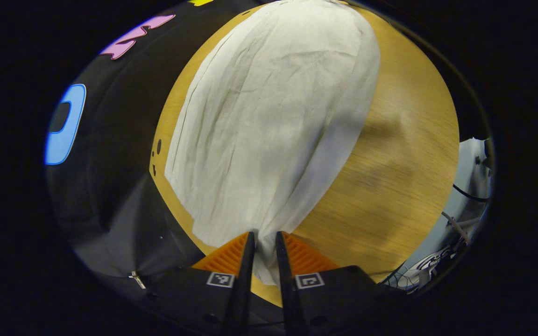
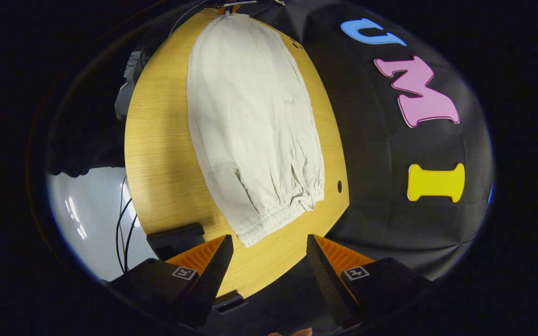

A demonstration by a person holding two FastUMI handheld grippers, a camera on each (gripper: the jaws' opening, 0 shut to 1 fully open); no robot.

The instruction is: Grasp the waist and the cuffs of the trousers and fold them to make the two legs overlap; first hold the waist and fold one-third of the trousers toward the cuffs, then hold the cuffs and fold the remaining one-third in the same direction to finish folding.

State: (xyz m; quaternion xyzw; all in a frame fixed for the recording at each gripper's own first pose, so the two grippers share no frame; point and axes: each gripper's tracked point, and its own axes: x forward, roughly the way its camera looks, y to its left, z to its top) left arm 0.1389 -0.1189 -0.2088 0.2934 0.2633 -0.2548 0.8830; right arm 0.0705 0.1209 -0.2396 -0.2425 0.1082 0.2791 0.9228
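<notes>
Pale cream trousers (image 1: 269, 116) lie lengthwise on a round wooden table (image 1: 399, 154), the two legs laid over each other. In the left gripper view, my left gripper (image 1: 264, 235) is shut on the near end of the cloth, which bunches up between its fingers and lifts slightly off the table. In the right gripper view, the trousers (image 2: 250, 116) stretch away from me. Their gathered elastic waistband (image 2: 273, 217) with a drawstring loop lies closest. My right gripper (image 2: 269, 240) hovers open just short of that waistband, touching nothing.
The table (image 2: 157, 140) has a small hole (image 2: 339, 186) near its right rim. A dark block (image 2: 175, 238) sits at the near edge by my right gripper. Cables (image 2: 122, 210) trail over the pale floor to the left. The black cloth wall stands close behind the table.
</notes>
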